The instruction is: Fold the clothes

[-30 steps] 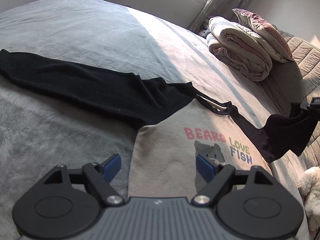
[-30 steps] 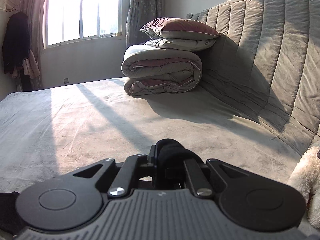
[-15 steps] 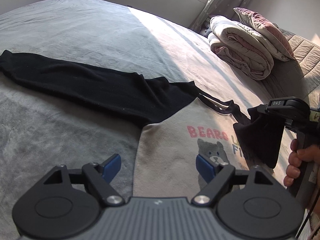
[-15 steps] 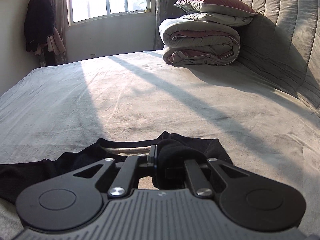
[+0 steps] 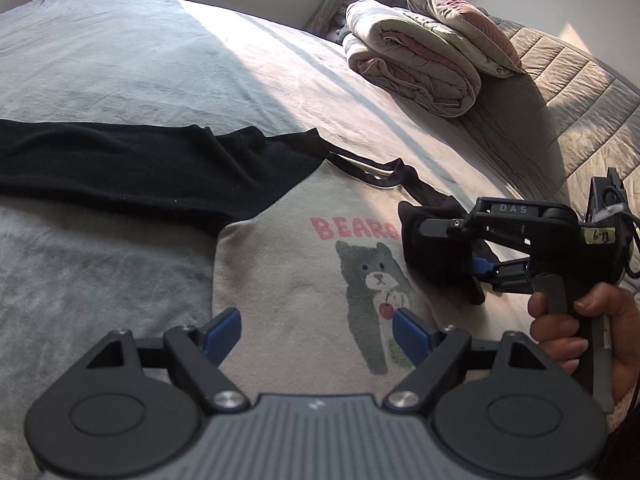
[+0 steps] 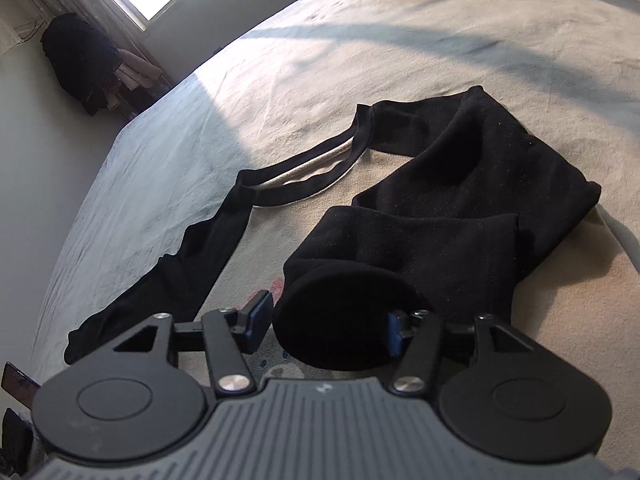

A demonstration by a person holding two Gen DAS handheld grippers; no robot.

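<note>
My right gripper (image 6: 326,330) has its fingers spread with the black sleeve cuff (image 6: 344,320) sitting loose between them, folded over the chest of the beige bear-print shirt (image 5: 304,276) lying flat on the bed (image 5: 132,60), while my left gripper (image 5: 317,330) hovers wide apart, holding nothing, above the hem.

Left tool (image 5: 316,330) agape, right tool (image 6: 326,330) parted

The right gripper (image 6: 324,330) has carried the black sleeve (image 6: 440,216) from out beside the bed's edge across onto the shirt (image 5: 304,280) chest, covering the print's right-hand words, and its jaws, clamped before, now stand parted around the cuff.
</note>
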